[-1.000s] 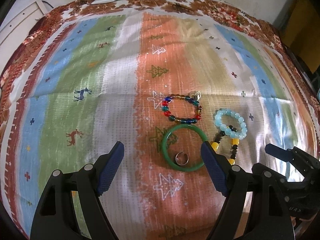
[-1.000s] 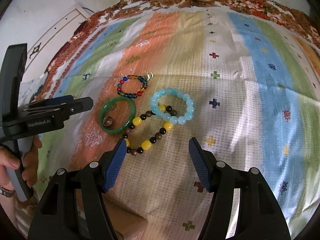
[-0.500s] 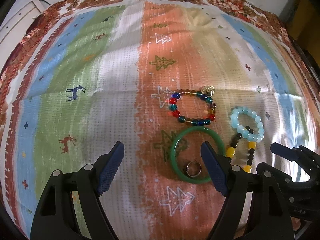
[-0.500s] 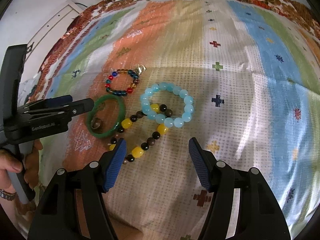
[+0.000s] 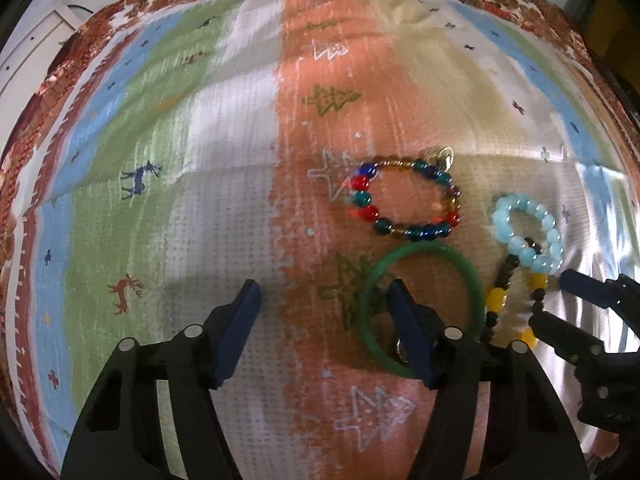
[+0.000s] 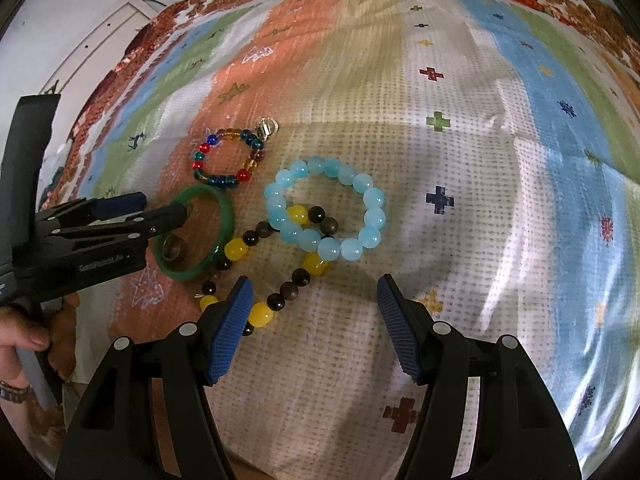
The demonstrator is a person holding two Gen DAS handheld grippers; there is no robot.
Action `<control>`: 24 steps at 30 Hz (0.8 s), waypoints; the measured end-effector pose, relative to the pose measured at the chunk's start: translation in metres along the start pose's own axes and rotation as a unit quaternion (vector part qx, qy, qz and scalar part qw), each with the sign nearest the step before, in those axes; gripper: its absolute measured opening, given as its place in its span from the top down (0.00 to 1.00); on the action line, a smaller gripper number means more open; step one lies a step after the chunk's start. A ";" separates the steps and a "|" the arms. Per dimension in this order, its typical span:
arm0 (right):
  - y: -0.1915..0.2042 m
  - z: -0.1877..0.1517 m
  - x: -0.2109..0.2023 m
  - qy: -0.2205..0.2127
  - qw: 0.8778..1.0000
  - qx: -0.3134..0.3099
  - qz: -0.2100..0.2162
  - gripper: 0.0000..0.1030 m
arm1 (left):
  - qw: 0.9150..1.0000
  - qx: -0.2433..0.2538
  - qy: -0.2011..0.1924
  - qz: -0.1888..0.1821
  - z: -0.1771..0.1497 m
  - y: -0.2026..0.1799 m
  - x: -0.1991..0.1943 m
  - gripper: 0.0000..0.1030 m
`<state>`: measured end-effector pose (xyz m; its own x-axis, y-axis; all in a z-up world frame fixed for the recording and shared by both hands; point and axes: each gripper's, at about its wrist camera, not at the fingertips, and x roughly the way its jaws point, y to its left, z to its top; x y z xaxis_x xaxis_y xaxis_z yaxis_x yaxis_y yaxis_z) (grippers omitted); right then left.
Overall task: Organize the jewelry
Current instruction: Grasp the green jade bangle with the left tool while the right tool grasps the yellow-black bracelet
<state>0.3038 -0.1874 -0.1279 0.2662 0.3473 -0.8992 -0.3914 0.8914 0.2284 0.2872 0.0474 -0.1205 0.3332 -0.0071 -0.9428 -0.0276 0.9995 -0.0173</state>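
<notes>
A green bangle lies flat on the cloth with a small metal ring inside it. My left gripper hangs just over it, jaws closing. One finger is inside the hoop and the bangle's near rim is between the pads, not pressed. My right gripper stands open over a yellow and brown bead bracelet. A pale blue bead bracelet overlaps that one. A multicoloured bead bracelet with a gold charm lies beyond.
All of it rests on a striped, patterned tablecloth with a floral border. A person's hand holds the left gripper's handle at the left edge. A white panelled surface stands beyond the table's far left corner.
Both grippers have sunk closer to the jewellery. The left jaws have narrowed, and one finger now sits over the inside of the green bangle. The jewellery has not moved.
</notes>
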 end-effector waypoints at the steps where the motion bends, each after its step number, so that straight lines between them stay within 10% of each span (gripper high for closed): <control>1: 0.000 0.001 0.001 0.001 1.000 -0.003 -0.003 0.42 | 1.000 -0.002 0.001 0.000 0.000 0.001 0.000 0.38; 5: -0.006 0.002 0.002 0.009 1.000 0.009 0.006 0.68 | 1.000 -0.006 0.004 0.008 0.000 0.004 -0.001 0.55; 9: -0.005 -0.001 0.004 0.014 1.000 -0.002 -0.001 0.87 | 1.000 -0.015 0.011 0.014 -0.001 0.011 -0.002 0.92; 24: 0.007 -0.006 -0.033 -0.024 0.999 -0.023 0.007 0.90 | 1.000 -0.019 -0.014 0.012 -0.005 0.016 -0.035 0.93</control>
<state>0.2875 -0.1943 -0.0992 0.3019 0.3740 -0.8769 -0.4348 0.8726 0.2225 0.2707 0.0639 -0.0896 0.3589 0.0193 -0.9332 -0.0715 0.9974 -0.0069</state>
